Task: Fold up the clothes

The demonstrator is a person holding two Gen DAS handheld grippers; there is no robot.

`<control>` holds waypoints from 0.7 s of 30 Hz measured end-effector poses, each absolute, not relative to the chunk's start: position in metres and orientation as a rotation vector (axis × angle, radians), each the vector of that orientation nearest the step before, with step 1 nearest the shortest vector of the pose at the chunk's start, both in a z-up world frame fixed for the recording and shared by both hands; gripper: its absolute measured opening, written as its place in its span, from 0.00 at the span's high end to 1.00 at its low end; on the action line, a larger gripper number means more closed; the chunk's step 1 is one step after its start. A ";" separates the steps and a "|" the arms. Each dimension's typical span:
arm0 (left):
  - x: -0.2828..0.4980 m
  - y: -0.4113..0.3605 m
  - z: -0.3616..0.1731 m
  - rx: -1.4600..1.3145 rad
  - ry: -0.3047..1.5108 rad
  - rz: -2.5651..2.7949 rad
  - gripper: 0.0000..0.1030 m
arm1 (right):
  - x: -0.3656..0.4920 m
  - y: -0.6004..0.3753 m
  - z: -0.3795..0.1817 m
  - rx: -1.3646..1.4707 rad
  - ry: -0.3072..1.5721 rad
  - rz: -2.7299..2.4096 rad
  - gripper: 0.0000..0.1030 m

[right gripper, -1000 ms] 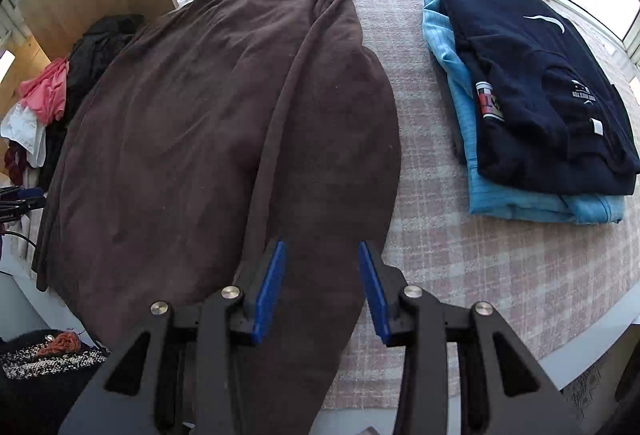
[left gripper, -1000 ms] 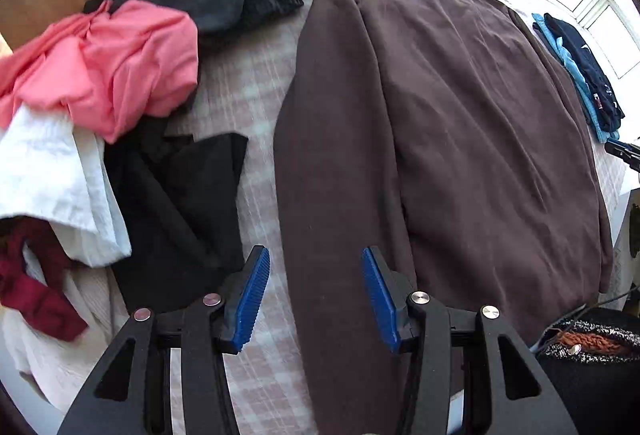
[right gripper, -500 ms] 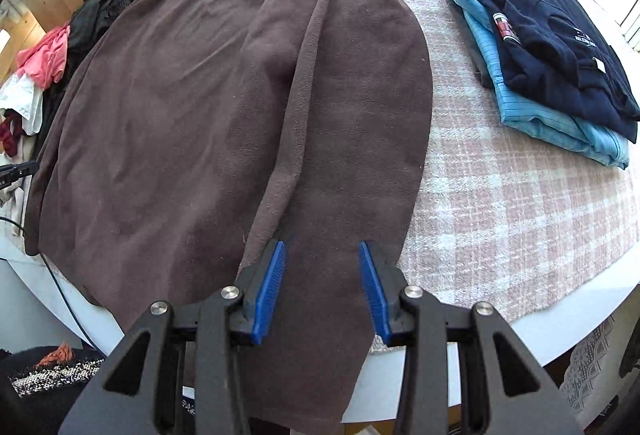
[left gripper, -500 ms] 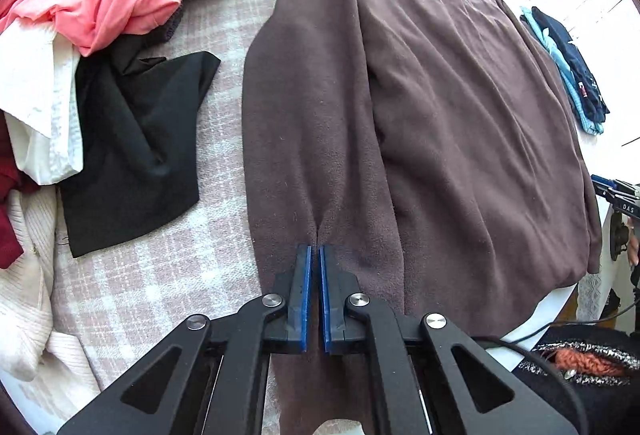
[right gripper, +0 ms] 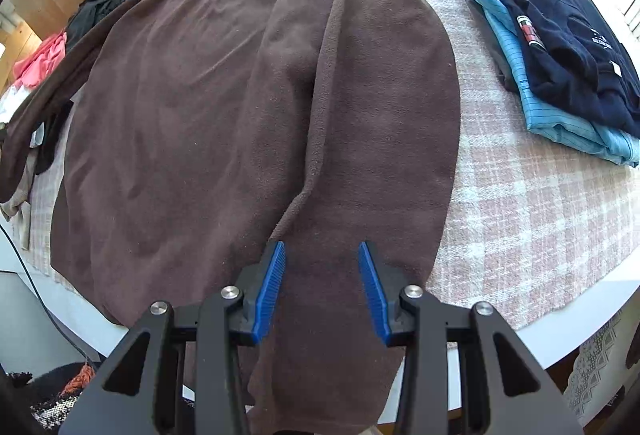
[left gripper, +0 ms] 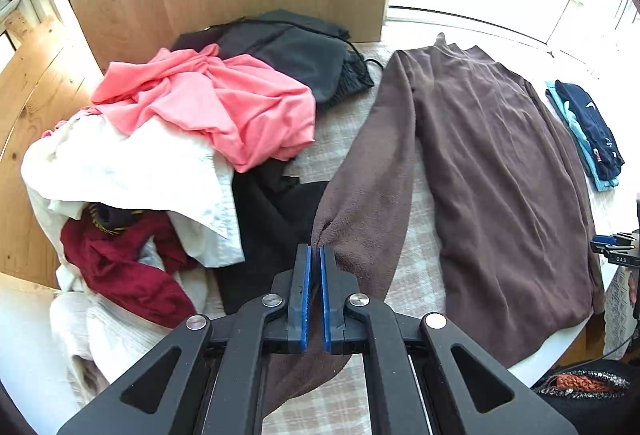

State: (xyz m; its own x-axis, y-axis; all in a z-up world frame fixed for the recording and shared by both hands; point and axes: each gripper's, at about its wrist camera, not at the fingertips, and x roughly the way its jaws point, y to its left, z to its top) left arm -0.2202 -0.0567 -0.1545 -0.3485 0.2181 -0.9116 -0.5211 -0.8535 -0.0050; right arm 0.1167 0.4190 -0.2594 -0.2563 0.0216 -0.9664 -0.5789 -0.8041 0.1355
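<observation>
The brown fleece's left sleeve (left gripper: 360, 203) was pinched at six o'clock by the left gripper (left gripper: 315, 299), likely for folding inward; the right gripper (right gripper: 322, 291) was held spread over the right sleeve (right gripper: 372, 155).

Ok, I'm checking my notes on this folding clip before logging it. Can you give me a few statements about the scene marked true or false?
1. The left tongs are shut on the brown fleece's sleeve. True.
2. The right tongs are clamped on the other sleeve. False: they are open above it.
3. The navy top lies on a light blue garment. True.
4. The pink garment is neatly folded. False: it lies crumpled on the pile.
5. The brown fleece lies on a plaid cloth. True.
</observation>
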 end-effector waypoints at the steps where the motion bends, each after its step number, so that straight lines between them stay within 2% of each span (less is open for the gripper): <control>1: -0.228 -0.066 -0.156 -1.457 0.402 2.257 0.95 | 0.116 0.420 -0.259 -1.616 0.681 2.114 0.63; 8: -0.231 -0.115 -0.156 -1.502 0.308 2.363 0.91 | 0.114 0.430 -0.263 -1.667 0.703 2.135 0.64; 9: -0.225 -0.115 -0.156 -1.501 0.296 2.353 0.90 | 0.113 0.432 -0.264 -1.674 0.706 2.138 0.77; 11: -0.206 -0.105 -0.157 -1.493 0.285 2.295 0.89 | 0.113 0.435 -0.265 -1.688 0.712 2.144 0.94; 13: -0.184 -0.088 -0.162 -1.485 0.295 2.225 0.80 | 0.112 0.437 -0.266 -1.703 0.719 2.150 0.95; 17: -0.148 -0.049 -0.189 -1.520 0.285 2.048 0.78 | 0.140 0.475 -0.231 -1.625 0.461 2.084 0.97; 21: -0.117 -0.014 -0.217 -1.567 0.310 1.896 0.78 | 0.188 0.546 -0.206 -1.454 0.244 1.704 0.96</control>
